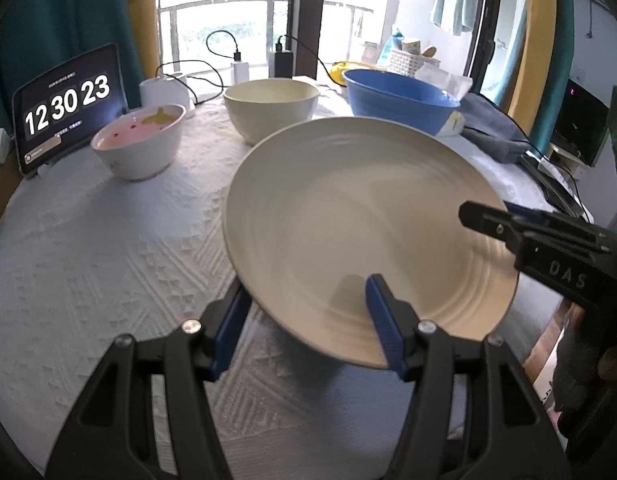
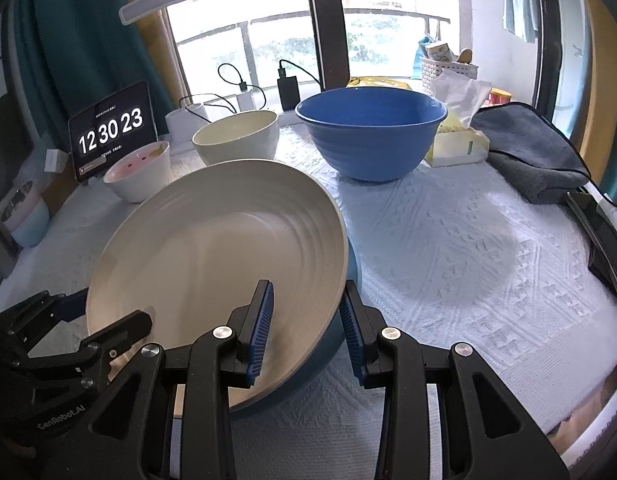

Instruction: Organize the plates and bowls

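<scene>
Plate: wide cream ridged plate point(image 1: 348, 220) tilted above the white textured tablecloth point(image 1: 108, 260), in front of the big blue bowl point(image 2: 370, 132).
Left gripper point(image 1: 306, 320): half-open, pads straddling the rim.
Right gripper point(image 2: 308, 328): narrower, pads either side of the opposite rim.

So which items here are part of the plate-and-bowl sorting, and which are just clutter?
Job items:
cream plate, straddled by both grippers
blue dish under it
blue bowl
cream bowl
pink-lined bowl

Lying about:
clock tablet
tissue box
grey towel
chargers
white basket
</scene>
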